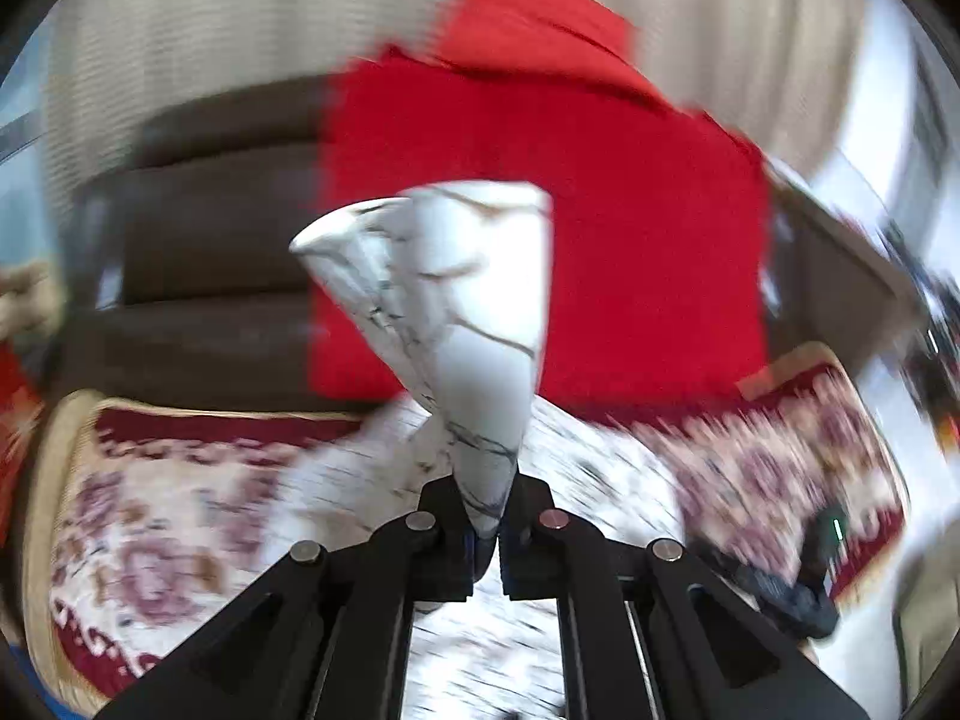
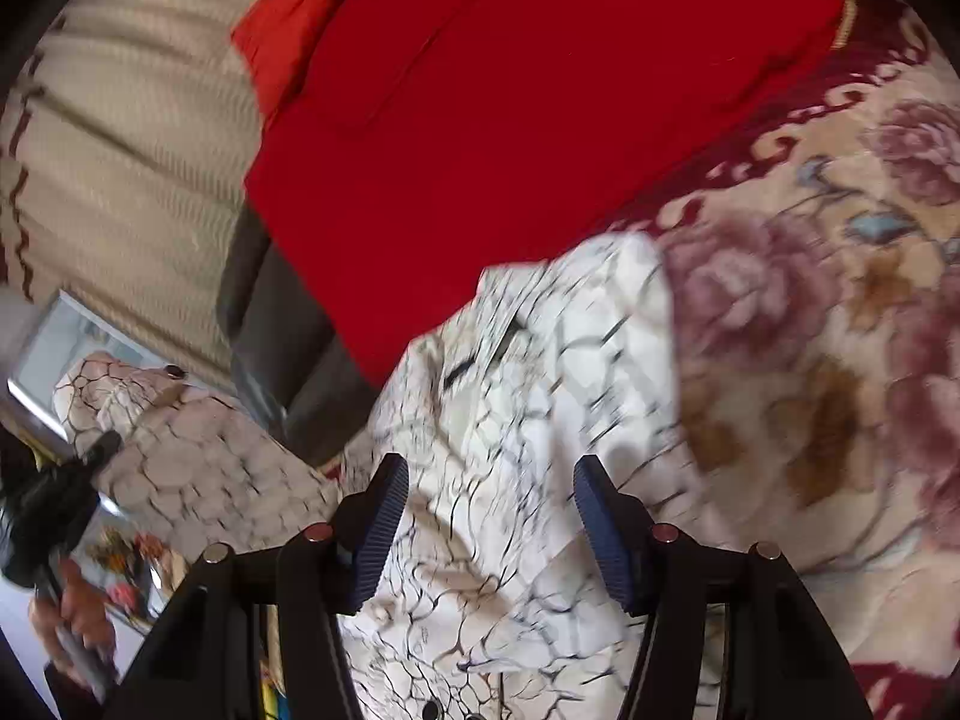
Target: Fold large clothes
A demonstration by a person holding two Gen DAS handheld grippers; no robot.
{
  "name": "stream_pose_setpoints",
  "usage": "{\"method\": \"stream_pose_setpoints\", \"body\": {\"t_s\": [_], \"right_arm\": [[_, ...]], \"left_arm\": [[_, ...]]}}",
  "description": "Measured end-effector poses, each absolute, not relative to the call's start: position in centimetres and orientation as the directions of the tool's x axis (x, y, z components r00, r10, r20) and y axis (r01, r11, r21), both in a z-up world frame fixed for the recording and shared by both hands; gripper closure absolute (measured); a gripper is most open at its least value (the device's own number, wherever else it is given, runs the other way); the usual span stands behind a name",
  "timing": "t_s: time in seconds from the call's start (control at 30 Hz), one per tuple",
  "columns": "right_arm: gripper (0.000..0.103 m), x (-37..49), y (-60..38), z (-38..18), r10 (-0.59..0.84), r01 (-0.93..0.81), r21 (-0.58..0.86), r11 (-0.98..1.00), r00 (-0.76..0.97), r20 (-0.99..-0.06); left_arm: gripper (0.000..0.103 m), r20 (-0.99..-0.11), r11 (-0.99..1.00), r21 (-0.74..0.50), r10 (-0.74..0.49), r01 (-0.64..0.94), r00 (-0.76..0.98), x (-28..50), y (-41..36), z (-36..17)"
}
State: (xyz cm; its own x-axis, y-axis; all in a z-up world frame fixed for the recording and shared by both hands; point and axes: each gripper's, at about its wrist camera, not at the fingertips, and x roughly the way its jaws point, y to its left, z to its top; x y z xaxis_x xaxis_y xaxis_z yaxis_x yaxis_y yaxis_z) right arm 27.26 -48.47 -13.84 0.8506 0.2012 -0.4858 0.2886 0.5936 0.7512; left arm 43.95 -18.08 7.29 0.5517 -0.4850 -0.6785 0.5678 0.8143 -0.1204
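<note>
The garment is white cloth with a dark and tan marble-vein print. In the left wrist view my left gripper [image 1: 489, 531] is shut on a bunched corner of the garment [image 1: 474, 312], which stands up from the jaws above the rest of the cloth on the rug. In the right wrist view my right gripper [image 2: 489, 531] is open, its blue pads [image 2: 378, 534] wide apart just above the spread garment [image 2: 528, 420]. The left gripper [image 2: 54, 498] shows at the left edge there, lifting a part of the cloth.
A floral red and beige rug [image 2: 828, 330] lies under the garment. A red cloth [image 2: 510, 108] drapes over a dark sofa [image 1: 210, 252] behind it. Beige curtains [image 2: 132, 120] hang at the back. Both views are motion-blurred.
</note>
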Motion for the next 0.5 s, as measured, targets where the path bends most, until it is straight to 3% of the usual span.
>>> {"method": "stream_pose_setpoints", "body": {"t_s": [0.07, 0.13, 0.2, 0.37, 0.5], "right_arm": [[0.040, 26.4, -50.1, -13.7, 0.186, 0.297, 0.774, 0.559, 0.865, -0.466], [0.034, 25.8, -51.4, -13.7, 0.176, 0.300, 0.798, 0.523, 0.878, -0.445], [0.029, 25.1, -53.0, -13.9, 0.158, 0.307, 0.827, 0.471, 0.893, -0.421], [0.029, 24.6, -54.6, -13.6, 0.150, 0.307, 0.841, 0.446, 0.901, -0.408], [0.029, 25.7, -53.1, -13.2, 0.197, 0.261, 0.835, 0.485, 0.898, -0.395]], "left_arm": [[0.083, -0.723, 0.746, -0.122, -0.519, 0.654, 0.457, 42.3, -22.1, 5.6], [0.052, -0.753, 0.693, -0.102, -0.523, 0.714, 0.400, 40.6, -24.5, 3.9], [0.042, -0.758, 0.673, -0.032, -0.498, 0.739, 0.421, 39.1, -25.6, 2.3], [0.042, -0.735, 0.697, 0.000, -0.486, 0.717, 0.473, 38.7, -23.2, -0.8], [0.042, -0.730, 0.829, 0.000, -0.383, 0.560, 0.567, 42.0, -19.0, -3.6]]}}
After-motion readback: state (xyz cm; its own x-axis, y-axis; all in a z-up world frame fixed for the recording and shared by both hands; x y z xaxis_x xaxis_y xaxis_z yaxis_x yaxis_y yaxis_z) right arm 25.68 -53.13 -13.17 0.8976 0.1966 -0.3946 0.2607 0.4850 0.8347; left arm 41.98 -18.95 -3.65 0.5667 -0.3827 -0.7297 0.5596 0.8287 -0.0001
